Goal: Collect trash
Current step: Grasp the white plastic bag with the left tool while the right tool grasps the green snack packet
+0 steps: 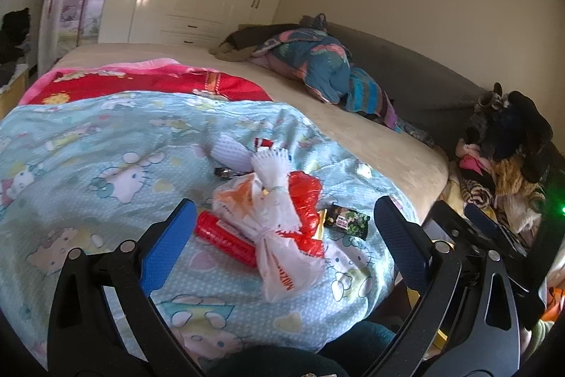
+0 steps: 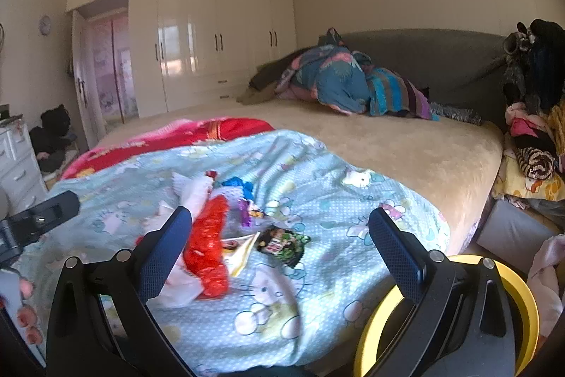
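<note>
A heap of trash lies on the light blue cartoon blanket: a white plastic bag, a red crinkly wrapper, a red tube packet, a dark green snack packet and white foam netting. My left gripper is open and empty, its jaws on either side of the heap, just above it. My right gripper is open and empty above the red wrapper and the dark packet. A yellow-rimmed bin stands below the bed at the right.
A beige bedspread covers the bed, with a red blanket and a heap of blue bedding by the grey headboard. Clothes are piled at the right. White wardrobes line the far wall.
</note>
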Tool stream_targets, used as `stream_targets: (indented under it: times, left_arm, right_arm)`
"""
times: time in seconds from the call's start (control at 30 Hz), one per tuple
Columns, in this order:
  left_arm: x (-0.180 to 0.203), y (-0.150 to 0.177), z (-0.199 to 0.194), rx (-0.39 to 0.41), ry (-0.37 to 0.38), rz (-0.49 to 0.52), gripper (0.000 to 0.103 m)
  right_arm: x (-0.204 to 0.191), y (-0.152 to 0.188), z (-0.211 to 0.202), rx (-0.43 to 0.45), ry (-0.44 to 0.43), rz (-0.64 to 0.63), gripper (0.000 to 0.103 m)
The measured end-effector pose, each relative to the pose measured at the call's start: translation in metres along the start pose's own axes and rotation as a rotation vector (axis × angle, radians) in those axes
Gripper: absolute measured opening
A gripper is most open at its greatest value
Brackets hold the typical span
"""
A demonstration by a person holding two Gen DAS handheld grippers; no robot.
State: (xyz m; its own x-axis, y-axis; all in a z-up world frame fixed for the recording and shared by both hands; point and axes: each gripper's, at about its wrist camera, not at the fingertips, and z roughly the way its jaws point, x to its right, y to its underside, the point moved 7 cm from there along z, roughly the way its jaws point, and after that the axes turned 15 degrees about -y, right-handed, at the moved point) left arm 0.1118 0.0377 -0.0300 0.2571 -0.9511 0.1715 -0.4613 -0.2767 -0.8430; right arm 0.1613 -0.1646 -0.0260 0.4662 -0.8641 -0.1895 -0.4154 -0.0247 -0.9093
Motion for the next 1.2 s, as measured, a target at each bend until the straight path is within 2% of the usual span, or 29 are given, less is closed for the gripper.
stream_targets:
  times: [0.2,0.4,0.67,0.97,1.1,1.2]
  left_arm:
    - [0.017,-0.002,0.026,-0.055,0.003,0.028,0.092]
    - [0.03,0.0,0.054,-0.137,0.0,0.048,0.092]
    - [0.034,0.01,0.092,-0.277,-0.009,0.066,0.071]
    - [0.025,0.028,0.118,-0.421,-0.028,0.042,0.052]
    - [0.022,0.032,0.121,-0.447,-0.028,0.033,0.038]
    - [0.023,0.035,0.123,-0.466,-0.03,0.041,0.023]
  right_arm:
    - [0.026,0.003,0.022,-0.046,0.021,0.041,0.097]
    - [0.042,0.012,0.047,-0.115,-0.002,0.089,0.097]
    - [0.056,0.033,0.091,-0.221,-0.025,0.158,0.094]
    - [0.07,0.067,0.156,-0.381,-0.075,0.315,0.073]
    - [0.072,0.079,0.17,-0.423,-0.116,0.392,0.048]
    - [0.066,0.079,0.168,-0.418,-0.144,0.374,0.034]
